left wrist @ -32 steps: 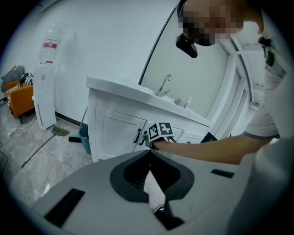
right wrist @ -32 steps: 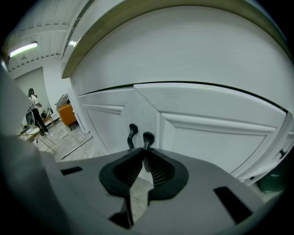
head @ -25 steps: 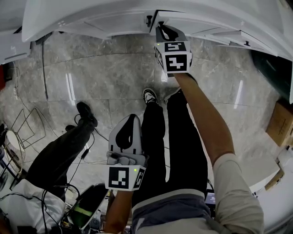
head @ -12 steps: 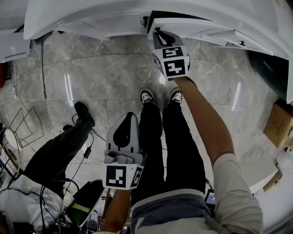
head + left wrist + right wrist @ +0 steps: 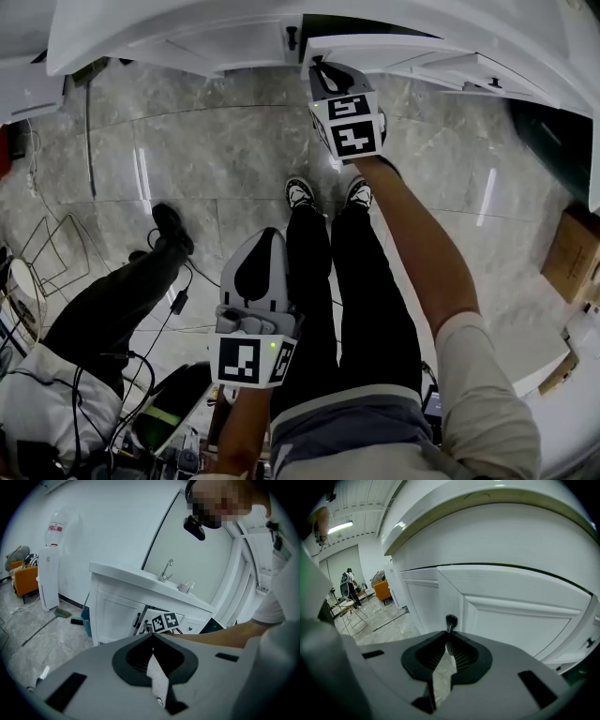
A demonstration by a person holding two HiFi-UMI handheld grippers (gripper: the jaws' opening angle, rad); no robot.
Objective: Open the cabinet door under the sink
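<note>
The white cabinet under the sink runs along the top of the head view. Its right door stands slightly ajar, with a dark gap behind it. My right gripper reaches to that door's edge. In the right gripper view it is shut on the door's black handle. The left door's handle is free. My left gripper is held low by my legs, shut and empty. In its own view it points at the cabinet and faucet.
Another person's legs stand at the left beside a wire chair and cables. A cardboard box lies on the right. A water dispenser and a dustpan stand left of the cabinet. My feet are close to the door.
The dark gap behind the right door has widened as my right gripper drew the handle outward. My feet have shifted back. The left gripper has barely moved.
</note>
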